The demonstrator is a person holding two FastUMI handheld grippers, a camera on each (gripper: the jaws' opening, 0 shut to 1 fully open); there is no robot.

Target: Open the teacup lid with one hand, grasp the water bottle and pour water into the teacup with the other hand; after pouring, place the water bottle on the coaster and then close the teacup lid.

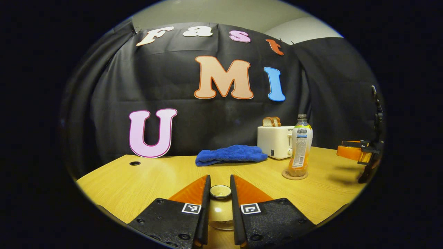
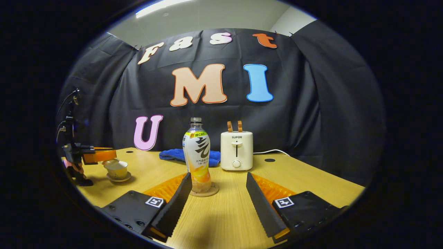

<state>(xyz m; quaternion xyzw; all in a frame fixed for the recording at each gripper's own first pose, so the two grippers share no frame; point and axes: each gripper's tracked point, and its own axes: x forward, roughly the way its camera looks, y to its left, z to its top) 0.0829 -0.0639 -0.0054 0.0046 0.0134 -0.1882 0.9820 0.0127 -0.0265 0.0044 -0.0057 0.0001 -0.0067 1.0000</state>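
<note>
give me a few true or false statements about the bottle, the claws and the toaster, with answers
1. The water bottle stands upright on the coaster. True.
2. The right claw is shut on the bottle. False: it is open, and neither finger presses on the bottle.
3. The left claw grips the teacup lid. True.
4. The toaster is empty. False: bread slices stick out of its top.

The left gripper view looks low across the table (image 1: 145, 183) toward the wall, close over the teacup (image 1: 220, 207). The right gripper view faces the same wall, near the bottle (image 2: 197, 155). Both share bottle, toaster (image 2: 236, 150) and cloth (image 2: 180, 155).
</note>
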